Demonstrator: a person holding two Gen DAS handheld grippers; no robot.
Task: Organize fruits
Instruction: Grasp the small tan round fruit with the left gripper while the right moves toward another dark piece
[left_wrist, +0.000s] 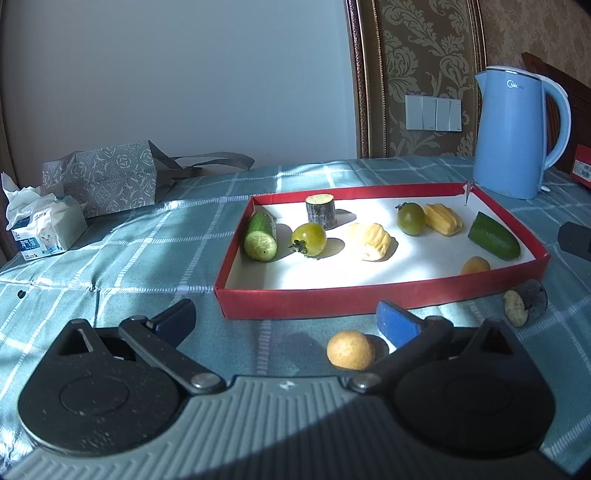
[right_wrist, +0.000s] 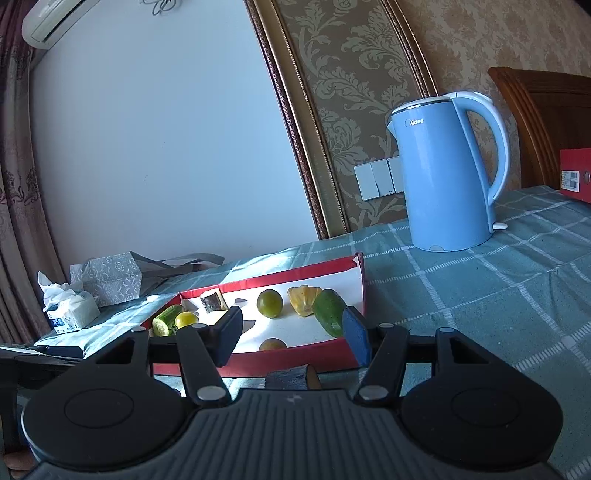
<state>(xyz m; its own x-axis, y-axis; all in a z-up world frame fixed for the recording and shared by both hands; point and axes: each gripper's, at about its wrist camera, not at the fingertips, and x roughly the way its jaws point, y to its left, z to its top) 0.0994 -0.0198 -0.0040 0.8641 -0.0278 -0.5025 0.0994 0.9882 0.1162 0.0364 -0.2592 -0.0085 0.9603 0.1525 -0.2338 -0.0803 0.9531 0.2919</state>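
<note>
Red tray (left_wrist: 369, 301) at frame centre on the desk holds most fruits, a round yellow fruit (left_wrist: 350, 349) lies just before it between the left gripper (left_wrist: 286, 323) jaws, released; right gripper (right_wrist: 291, 338) jaws likewise spread, empty.

The left tool (left_wrist: 286, 321) sits low over the tabletop (left_wrist: 110, 258) with its two blue-padded fingers (left_wrist: 397, 326) spread wide and nothing between them. The right tool (right_wrist: 291, 332) is likewise spread, its fingers (right_wrist: 356, 334) parted and gripping nothing, and it is tilted, so its view leans.
</note>
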